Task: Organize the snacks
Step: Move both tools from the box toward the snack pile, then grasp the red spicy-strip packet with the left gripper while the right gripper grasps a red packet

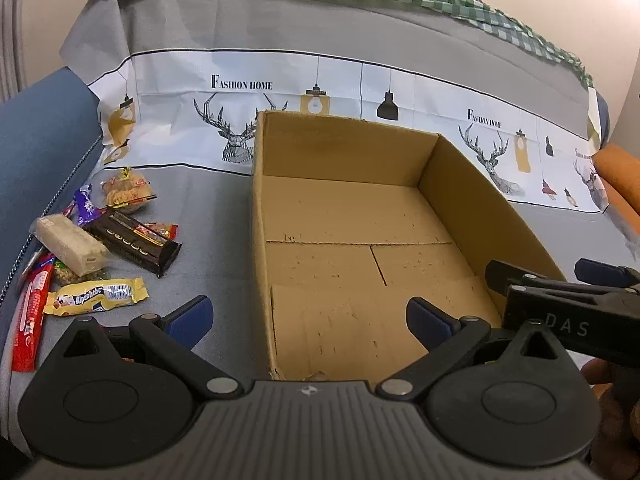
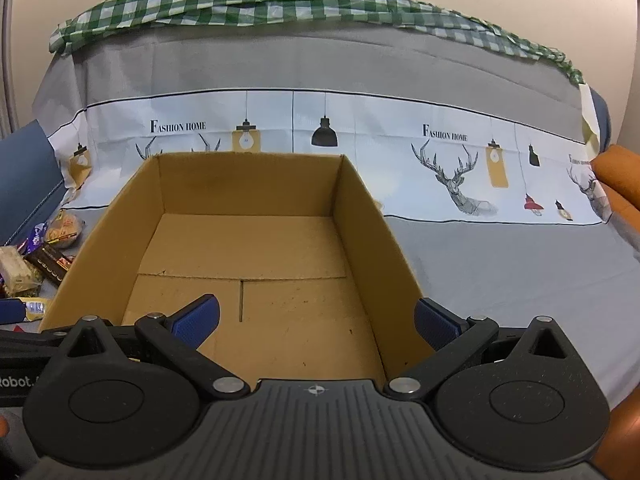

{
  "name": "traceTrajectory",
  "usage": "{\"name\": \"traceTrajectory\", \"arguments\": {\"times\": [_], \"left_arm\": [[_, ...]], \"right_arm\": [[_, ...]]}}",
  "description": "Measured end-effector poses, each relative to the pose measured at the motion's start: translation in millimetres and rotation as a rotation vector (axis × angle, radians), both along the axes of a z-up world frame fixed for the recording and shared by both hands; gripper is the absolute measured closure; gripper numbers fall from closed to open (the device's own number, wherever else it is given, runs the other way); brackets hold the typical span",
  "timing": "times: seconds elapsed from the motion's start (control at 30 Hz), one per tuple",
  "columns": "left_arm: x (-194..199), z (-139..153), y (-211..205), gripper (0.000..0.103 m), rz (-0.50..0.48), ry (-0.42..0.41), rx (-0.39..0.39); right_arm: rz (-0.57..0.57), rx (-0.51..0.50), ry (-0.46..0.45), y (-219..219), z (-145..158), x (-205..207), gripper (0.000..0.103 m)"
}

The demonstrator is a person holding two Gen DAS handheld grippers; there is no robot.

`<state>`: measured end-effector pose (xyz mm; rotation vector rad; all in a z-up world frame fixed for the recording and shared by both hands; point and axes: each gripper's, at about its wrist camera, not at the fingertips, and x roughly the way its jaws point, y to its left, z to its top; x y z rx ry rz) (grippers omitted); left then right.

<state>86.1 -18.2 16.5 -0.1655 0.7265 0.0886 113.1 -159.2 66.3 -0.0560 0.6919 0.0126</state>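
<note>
- Sitting in the middle of both views, a cardboard box (image 1: 360,240) is lying open-topped on a grey printed cloth (image 1: 208,216), with nothing showing on its bare floor.
- Hovering at the bottom centre of the left wrist view, the left gripper (image 1: 308,318) is spreading its blue pads (image 1: 192,318) wide and gripping nothing; the box's near left corner is lying between them.
- Lying in a loose pile at the left edge of that view, beside the box and outside it, are the snacks: a yellow Alpenliebe bar (image 1: 94,296), a long red packet (image 1: 30,324), a pale wrapped block (image 1: 70,248), a dark chocolate bar (image 1: 134,242), a purple wrapper (image 1: 85,205) and a clear bag of biscuits (image 1: 126,192).
- Hanging at the bottom centre of the right wrist view, the right gripper (image 2: 316,320) is likewise standing released and unloaded, straddling the box's right wall near its front.
- Draping across the top of both frames is a green checked cloth (image 2: 256,0).
</note>
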Motion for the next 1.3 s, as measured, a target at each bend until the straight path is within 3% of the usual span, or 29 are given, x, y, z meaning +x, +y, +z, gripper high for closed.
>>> {"name": "traceTrajectory", "arguments": {"times": [0.37, 0.9, 1.1, 1.2, 1.27, 1.3], "left_arm": [[1, -1, -2, 0.000, -0.007, 0.018, 0.005], [-7, -2, -4, 0.000, -0.034, 0.014, 0.033], [-20, 7, 8, 0.001, -0.074, -0.045, 0.022], [-22, 18, 23, 0.023, -0.127, -0.043, -0.013], [-22, 27, 33, 0.050, -0.179, -0.047, -0.004], [-22, 32, 41, 0.058, -0.228, -0.053, 0.003]], "right_arm": [[-0.007, -0.019, 0.027, 6, -7, -1, 0.001], [-0.024, 0.015, -0.002, 2, -5, -13, 0.006], [-0.005, 0.070, -0.040, 5, 1, -19, 0.024], [0.012, 0.113, -0.059, 9, 5, -22, 0.035], [0.022, 0.146, -0.071, 12, 8, -24, 0.039], [0.030, 0.167, -0.076, 14, 9, -24, 0.040]]}}
